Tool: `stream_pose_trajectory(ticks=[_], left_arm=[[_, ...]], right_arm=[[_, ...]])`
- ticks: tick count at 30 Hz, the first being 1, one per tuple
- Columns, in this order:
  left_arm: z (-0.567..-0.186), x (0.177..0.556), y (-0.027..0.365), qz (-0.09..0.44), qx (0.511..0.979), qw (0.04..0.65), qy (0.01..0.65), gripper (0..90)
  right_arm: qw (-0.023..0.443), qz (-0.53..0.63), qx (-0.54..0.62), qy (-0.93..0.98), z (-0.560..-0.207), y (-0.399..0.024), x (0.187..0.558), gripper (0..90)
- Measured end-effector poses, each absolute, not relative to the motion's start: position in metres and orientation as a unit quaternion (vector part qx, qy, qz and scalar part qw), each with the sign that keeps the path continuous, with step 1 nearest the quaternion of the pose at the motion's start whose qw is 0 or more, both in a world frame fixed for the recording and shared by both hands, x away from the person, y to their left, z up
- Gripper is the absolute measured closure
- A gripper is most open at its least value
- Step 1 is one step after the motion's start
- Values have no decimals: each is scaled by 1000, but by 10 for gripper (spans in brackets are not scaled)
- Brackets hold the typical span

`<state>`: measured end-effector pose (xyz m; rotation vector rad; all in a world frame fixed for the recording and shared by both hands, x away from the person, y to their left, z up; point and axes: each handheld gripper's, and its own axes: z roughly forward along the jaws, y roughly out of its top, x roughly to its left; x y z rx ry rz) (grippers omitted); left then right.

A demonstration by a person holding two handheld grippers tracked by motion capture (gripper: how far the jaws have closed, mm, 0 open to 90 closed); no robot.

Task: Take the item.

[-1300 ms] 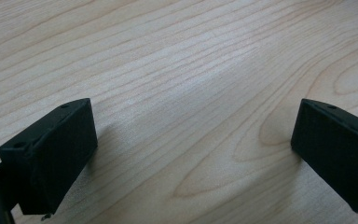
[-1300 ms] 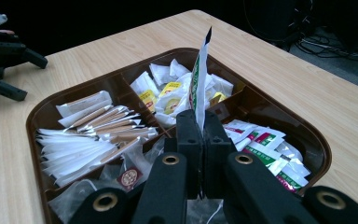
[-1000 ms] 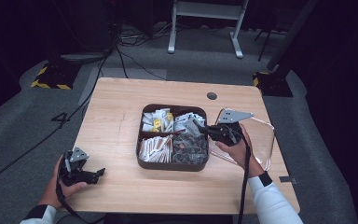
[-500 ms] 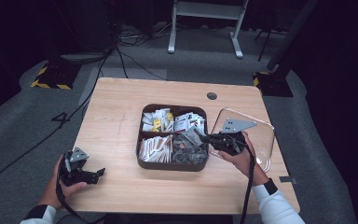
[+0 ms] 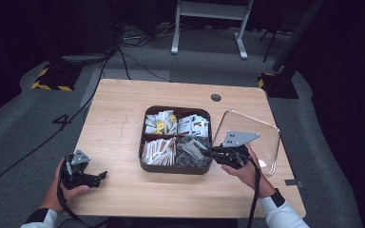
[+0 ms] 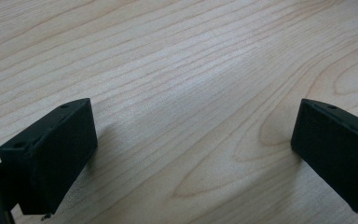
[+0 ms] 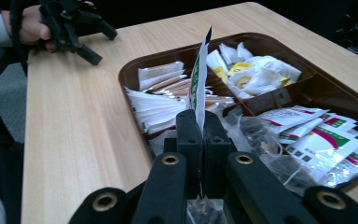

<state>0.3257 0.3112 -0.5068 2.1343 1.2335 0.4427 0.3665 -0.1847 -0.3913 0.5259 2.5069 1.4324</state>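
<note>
Just right of the middle of the high view, the right gripper (image 5: 215, 153) has its jaws clamped flat on a thin sachet (image 7: 198, 79), white with green print, held edge-up over the near side of the brown tray (image 5: 145, 164).

Honestly the risk I see is that the pinch sits only on the sachet's bottom edge, so a quick swing could let it slip out or fold over. It could also snag the loose stuff underneath and drag some out.

The tray has four compartments:
- upper left in the high view: white and yellow packets (image 5: 159, 122)
- upper right: white sachets with red and green print (image 5: 192, 125)
- lower left: a stack of slim paper sticks (image 5: 158, 149)
- lower right: clear crinkly bags (image 5: 192, 149)

A clear lid (image 5: 271, 142) lies on the table right of the tray.

At lower left the left gripper (image 5: 97, 176) rests on bare wood, jaws wide apart, nothing between them.
</note>
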Motion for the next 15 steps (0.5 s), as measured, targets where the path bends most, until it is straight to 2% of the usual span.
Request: stream_pose_trajectory(ticks=[15], left_arm=[[-507, 326, 311, 168, 809, 313, 468, 5]], right_arm=[[81, 473, 146, 865, -399, -172, 344, 889]])
